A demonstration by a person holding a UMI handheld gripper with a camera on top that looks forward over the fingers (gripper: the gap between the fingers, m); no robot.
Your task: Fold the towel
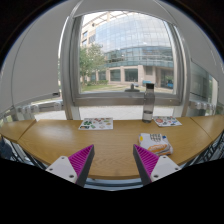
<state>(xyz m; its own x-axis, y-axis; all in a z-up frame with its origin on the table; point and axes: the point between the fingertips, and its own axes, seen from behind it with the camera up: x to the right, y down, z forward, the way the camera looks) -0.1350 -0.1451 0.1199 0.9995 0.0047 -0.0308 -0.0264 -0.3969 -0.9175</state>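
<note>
A long wooden table (110, 140) stretches across the room from left to right. On its far side lies a printed leaflet (96, 124), and further right another paper (167, 122). Nearer, at the right, sits a small patterned packet (155, 145). A dark upright object (149, 101) stands at the table's far edge. Beyond, a large window (125, 55) shows a glass-fronted building (140, 45) and a green tree (92, 60).

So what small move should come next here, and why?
Probably lower the hand-held gripper toward the table and look for the towel. Its fingers stand open and hold nothing, and no towel shows; only papers lie beyond them near the window.
</note>
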